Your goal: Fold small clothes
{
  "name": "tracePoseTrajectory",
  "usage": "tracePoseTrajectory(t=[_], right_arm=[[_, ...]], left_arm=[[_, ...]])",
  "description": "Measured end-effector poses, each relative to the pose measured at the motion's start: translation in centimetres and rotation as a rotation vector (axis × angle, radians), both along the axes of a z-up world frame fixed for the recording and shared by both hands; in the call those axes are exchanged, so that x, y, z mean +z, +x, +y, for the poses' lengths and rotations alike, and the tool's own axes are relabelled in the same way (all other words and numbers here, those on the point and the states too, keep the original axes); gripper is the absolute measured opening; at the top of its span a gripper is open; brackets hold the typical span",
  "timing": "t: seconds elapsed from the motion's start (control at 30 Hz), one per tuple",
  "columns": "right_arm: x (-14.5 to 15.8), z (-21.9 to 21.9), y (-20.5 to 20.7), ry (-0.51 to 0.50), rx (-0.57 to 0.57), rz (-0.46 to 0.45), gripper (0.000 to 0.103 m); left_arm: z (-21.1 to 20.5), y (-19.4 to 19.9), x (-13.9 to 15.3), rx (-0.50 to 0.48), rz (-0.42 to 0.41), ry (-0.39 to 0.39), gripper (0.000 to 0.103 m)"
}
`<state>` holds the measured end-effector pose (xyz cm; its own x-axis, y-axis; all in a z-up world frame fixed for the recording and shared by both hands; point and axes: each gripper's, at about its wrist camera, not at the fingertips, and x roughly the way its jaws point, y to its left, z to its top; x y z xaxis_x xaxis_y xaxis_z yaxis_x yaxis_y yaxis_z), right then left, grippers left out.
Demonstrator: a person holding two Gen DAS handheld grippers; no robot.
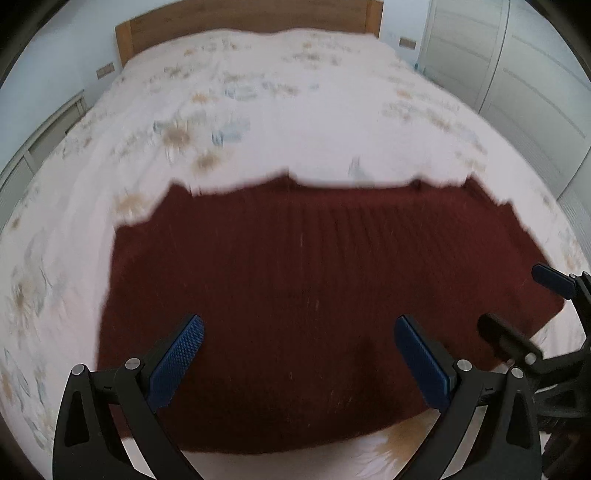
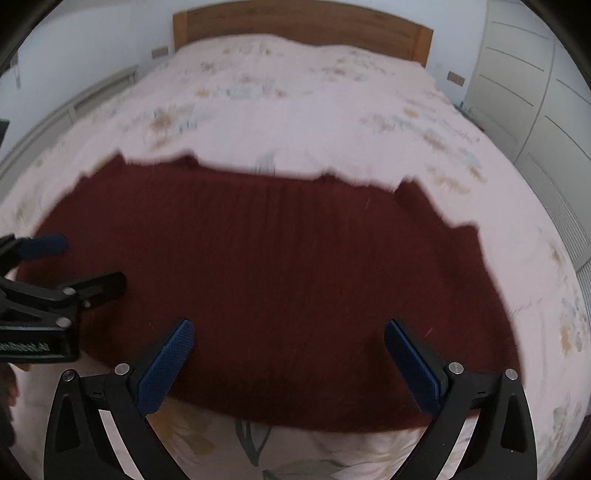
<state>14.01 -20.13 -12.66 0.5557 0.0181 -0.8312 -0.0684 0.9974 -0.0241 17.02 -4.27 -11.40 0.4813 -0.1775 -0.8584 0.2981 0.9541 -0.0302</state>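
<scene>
Dark red knit garment (image 1: 314, 302) lies spread flat on the bed (image 1: 258, 110) with its floral cover — near edge. Left claw (image 1: 299, 350) wide, nothing between its blue pads, above the garment. Right claw (image 2: 288, 354) also wide and empty — just beside the left.

Floral bedspread (image 1: 295, 110), wooden headboard (image 1: 243, 18), wardrobe (image 1: 517, 74)
</scene>
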Motion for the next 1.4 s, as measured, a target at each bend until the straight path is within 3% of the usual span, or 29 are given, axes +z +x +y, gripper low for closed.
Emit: tracePoseTrajectory(t=[0.13, 0.37, 0.57, 0.67, 1.17, 1.4], right_arm=[[-1.4, -1.0, -0.7, 0.02, -0.021, -0.023, 0.103], [-1.3, -6.0, -0.7, 0.01, -0.12, -0.011, 0.103], [-1.6, -9.5, -1.6, 0.039, -0.152, -0.004, 0.103], [-2.1, -9.5, -1.9, 0.041, -0.145, 0.001, 0.103], [-2.5, -9.1, -1.9, 0.049, -0.152, 0.003, 0.103], [-1.0, -9.0, -1.3, 0.056, -0.134, 0.059, 0.103]], left_arm=[[0.9, -0.5, -2.9, 0.014, 0.033, 0.043, 0.102], [3.6, -0.7, -3.3, 0.029, 0.006, 0.058, 0.102], [6.8, -0.7, -3.4, 0.075, 0.01, 0.02, 0.102], [6.5, -0.7, -3.6, 0.07, -0.003, 0.04, 0.102], [6.8, -2.0, -4.3, 0.062, -0.01, -0.004, 0.102], [7.0, -2.0, -1.8, 0.06, 0.038, -0.024, 0.102]])
